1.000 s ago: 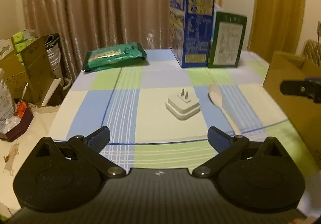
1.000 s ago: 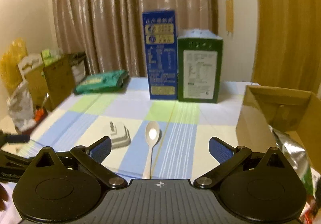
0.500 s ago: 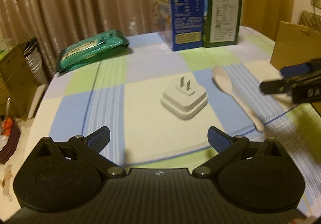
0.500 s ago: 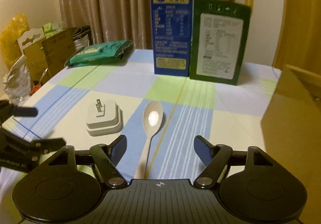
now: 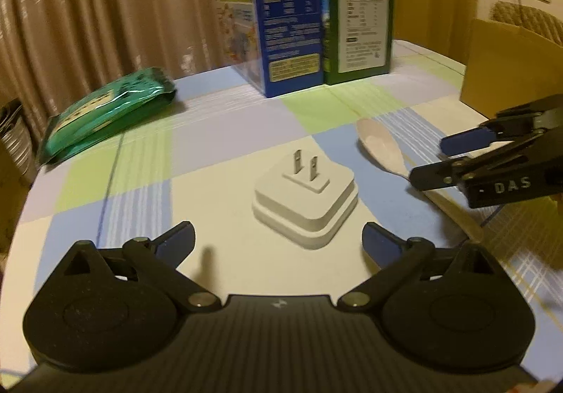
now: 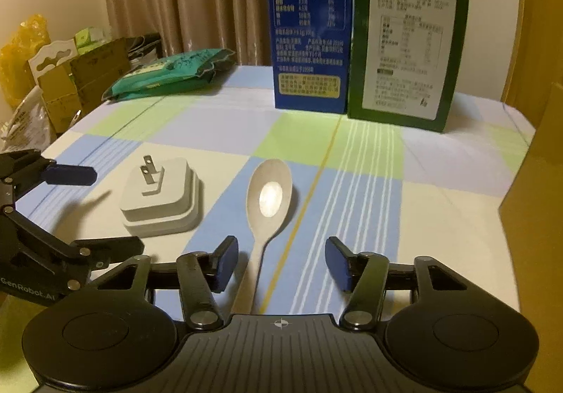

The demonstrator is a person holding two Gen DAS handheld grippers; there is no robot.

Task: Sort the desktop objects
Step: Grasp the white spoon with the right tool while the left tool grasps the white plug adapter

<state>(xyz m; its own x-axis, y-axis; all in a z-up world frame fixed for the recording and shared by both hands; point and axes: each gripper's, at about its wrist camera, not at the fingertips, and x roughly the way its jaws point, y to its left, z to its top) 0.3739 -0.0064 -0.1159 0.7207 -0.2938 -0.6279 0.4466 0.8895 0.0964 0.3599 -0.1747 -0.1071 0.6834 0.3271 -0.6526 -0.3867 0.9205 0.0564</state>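
Both my claws have dropped lower and closer to the checked desk (image 6: pixel 352 182) than they were a second ago, so the two things I am after now fill much more of each view. The white plug adapter (image 5: pixel 305 197), prongs up, lies just ahead of my left claw (image 5: pixel 278 240), centred on the gap between its blue pads. The pale spoon (image 6: pixel 268 203) lies beside the adapter, bowl away from me, and its handle now runs in between the pads of my right claw (image 6: pixel 281 264).

My right claw was spread wide a second ago; its jaws are closing, about halfway in, with the spoon handle between them but neither pad touching it yet. My left claw stands wide, holding nothing.

I judge this to be the end of the approach: each claw is lined up on its own object, and the grasps come next.

Both claws tilt forward and down toward the desk. In the left view, my right claw (image 5: pixel 457 155) reaches in from the right edge over the spoon handle. A cardboard box (image 5: pixel 506 69) stands at the right side of the desk, perhaps the place for sorting.
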